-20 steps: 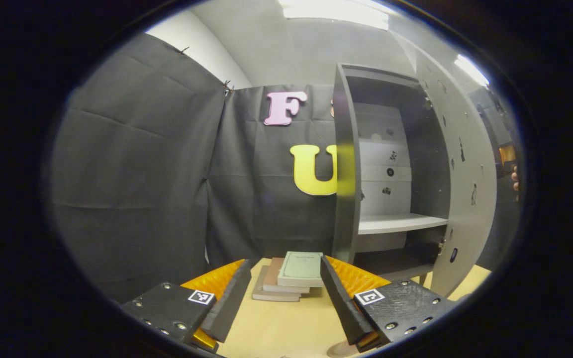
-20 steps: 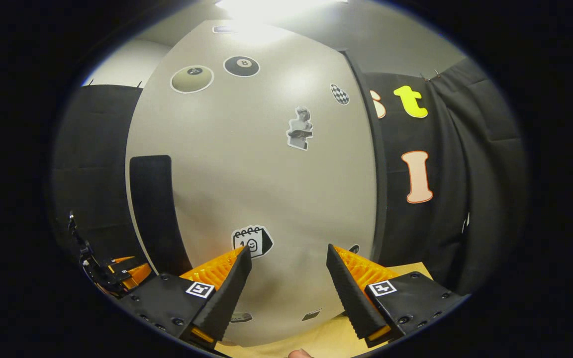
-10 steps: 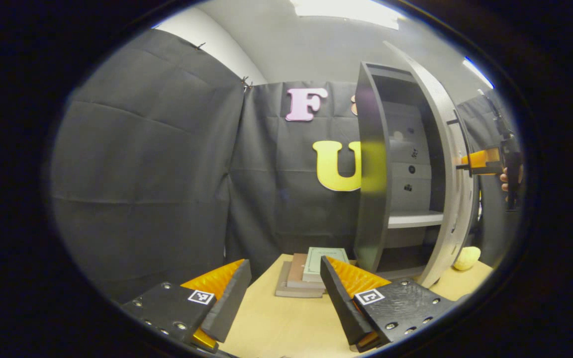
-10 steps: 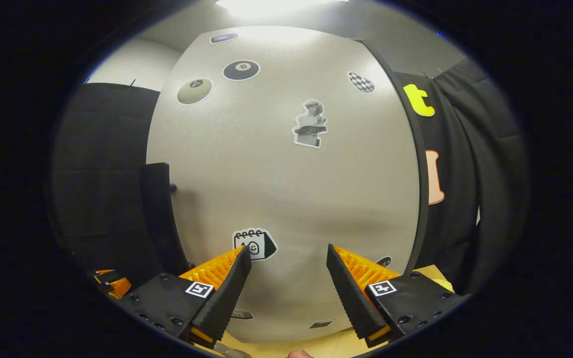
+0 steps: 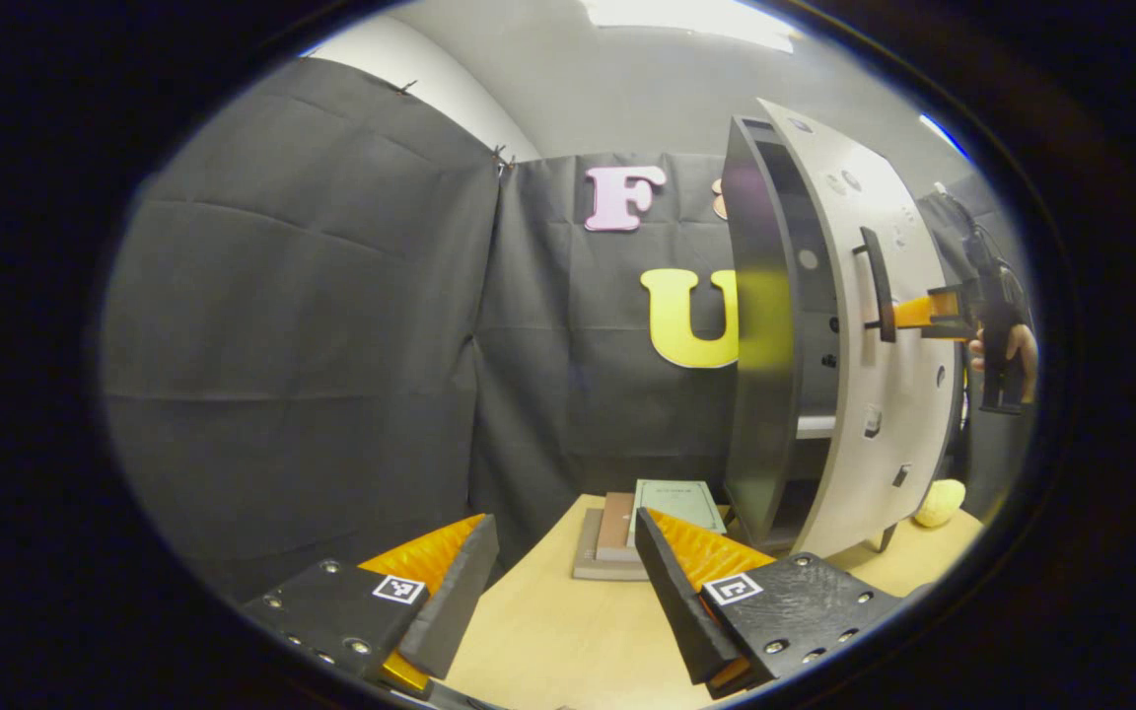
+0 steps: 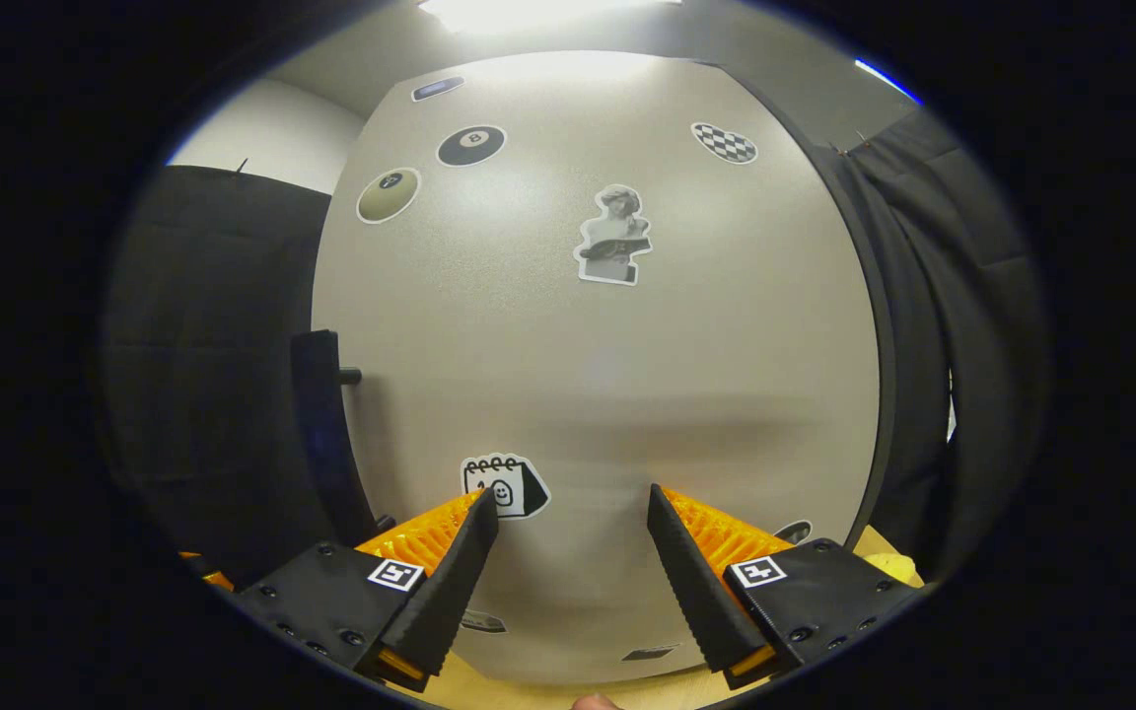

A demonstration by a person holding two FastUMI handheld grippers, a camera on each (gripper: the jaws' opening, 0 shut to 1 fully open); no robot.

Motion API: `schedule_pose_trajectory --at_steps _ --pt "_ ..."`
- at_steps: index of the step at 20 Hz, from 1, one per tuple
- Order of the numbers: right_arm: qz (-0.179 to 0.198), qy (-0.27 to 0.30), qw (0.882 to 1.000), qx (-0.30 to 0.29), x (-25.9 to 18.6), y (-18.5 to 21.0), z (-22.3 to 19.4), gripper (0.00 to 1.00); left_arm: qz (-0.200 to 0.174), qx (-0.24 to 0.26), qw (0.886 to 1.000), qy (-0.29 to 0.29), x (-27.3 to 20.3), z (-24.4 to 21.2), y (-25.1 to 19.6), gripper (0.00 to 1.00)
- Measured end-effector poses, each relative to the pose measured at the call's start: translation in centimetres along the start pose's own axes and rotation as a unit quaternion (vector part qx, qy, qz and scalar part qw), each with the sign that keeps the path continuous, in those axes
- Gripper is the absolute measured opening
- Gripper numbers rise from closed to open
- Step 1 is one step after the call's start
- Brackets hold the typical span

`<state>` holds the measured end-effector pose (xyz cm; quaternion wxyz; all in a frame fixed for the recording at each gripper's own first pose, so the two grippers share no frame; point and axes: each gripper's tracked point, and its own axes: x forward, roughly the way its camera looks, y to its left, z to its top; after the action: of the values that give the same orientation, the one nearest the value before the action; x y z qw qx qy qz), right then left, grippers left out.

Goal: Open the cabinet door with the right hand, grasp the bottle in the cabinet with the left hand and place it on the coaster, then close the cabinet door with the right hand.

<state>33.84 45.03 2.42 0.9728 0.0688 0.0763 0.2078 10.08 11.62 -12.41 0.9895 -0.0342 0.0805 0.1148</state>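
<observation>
Door (image 6: 607,394) nearer shut — R hand-held gripper (image 6: 568,523) against it

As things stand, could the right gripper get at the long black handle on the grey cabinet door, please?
Probably yes. The right gripper is open, facing the grey cabinet door, nothing between its fingers. The long black handle stands just to its left along the door's edge, unobstructed, so a short sideways shift should reach it.
</observation>
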Motion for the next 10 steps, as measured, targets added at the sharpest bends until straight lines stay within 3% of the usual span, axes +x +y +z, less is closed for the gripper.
schedule_pose_trajectory --at_steps 6,10 --pt "-0.024 -0.017 0.999 -0.012 -1.0 -0.5 1.6 0.98 -0.030 -0.006 1.000 0.005 0.9 1.1 -2.7 0.85" --pt "-0.021 -0.027 0.999 -0.033 -5.6 -2.7 2.4 0.98 -0.039 0.003 0.999 -0.018 0.7 3.9 -5.8 0.84"
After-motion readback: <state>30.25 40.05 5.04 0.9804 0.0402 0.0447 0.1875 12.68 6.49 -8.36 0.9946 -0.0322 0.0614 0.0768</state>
